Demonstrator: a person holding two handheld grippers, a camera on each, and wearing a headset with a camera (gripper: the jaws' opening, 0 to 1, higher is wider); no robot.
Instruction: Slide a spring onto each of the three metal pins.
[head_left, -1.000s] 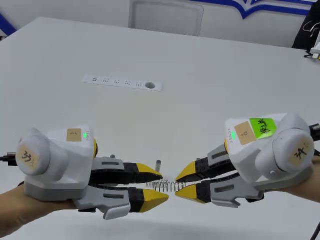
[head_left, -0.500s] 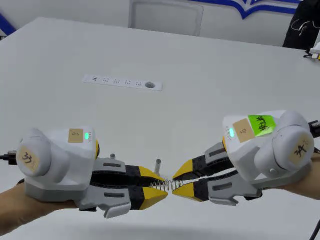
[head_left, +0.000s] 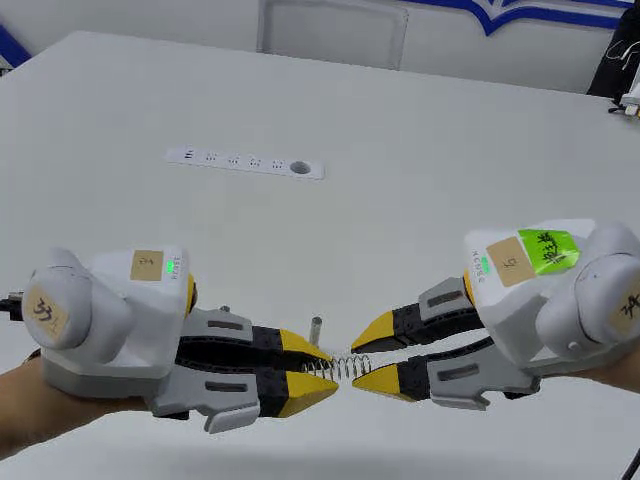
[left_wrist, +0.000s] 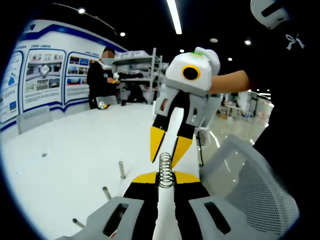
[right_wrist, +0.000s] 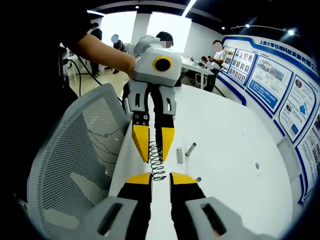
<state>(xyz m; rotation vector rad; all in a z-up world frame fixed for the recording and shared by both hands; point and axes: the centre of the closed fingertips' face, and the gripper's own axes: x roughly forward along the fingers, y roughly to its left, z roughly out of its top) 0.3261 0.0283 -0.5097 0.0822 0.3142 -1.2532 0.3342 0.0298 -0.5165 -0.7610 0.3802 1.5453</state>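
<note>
Two grippers: left gripper (head_left: 326, 371) and right gripper (head_left: 356, 365) meet tip to tip, one on each side of the pin (head_left: 316, 328).
Left jaws: closed on one end of the spring (head_left: 340, 368).
Right jaws: parted wider than the coil, the spring's other end lying between their tips.
Spring: level, just nearer the person than the pin.
Pin: upright on the white desk (head_left: 400, 200).
Other pins: second pin (left_wrist: 105, 192) and third pin (left_wrist: 75, 222) stand in a row with the pin, on the left gripper's side.
Power strip (head_left: 245, 164): flat on the desk, well beyond the pin.
</note>
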